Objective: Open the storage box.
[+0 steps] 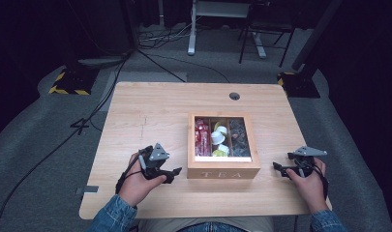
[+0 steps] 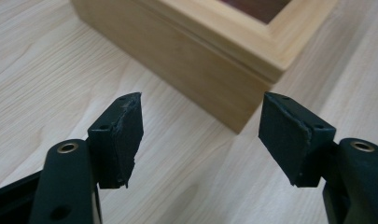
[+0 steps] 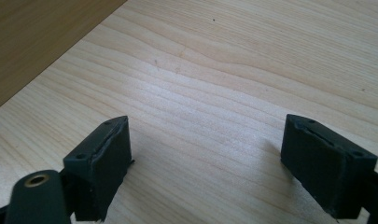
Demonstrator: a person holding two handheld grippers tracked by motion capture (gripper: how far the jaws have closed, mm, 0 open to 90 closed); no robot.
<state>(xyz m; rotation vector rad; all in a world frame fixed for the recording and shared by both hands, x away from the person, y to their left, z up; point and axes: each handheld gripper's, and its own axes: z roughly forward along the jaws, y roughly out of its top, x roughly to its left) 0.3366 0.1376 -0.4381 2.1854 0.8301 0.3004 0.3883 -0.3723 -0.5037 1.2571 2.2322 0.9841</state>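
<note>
Box: a square light-wood tea box with a glass-paned lid (image 1: pixel 223 166) sits near the middle of the surface, towards the person's edge, its front marked TEA turned to the person (so both hands can come at it from the sides).
Lid: it lies shut and flat on the box; through the pane three compartments show, with red sachets (image 1: pixel 202 137) at the left, white and yellow capsules (image 1: pixel 218 140) in the middle and dark packets (image 1: pixel 239 137) at the right.
Left hand-held gripper (image 1: pixel 174 173): it lies just beside the box's near left corner, apart from it, jaws standing fairly wide with nothing between them; in the left gripper view that corner (image 2: pixel 252 100) shows ahead between the pads, which suggests it is being lined up with the box.
Right hand-held gripper (image 1: pixel 277 167): well to the right of the box, low over the bare wood, jaws spread wide and empty, pointing towards the box's right side (probably waiting its turn).
Surface: a pale wooden table top (image 1: pixel 150 116), otherwise bare, with a round cable hole (image 1: pixel 234 95) at the far edge.
Likely step: opening or steadying the box, judging by how both grippers flank it.
</note>
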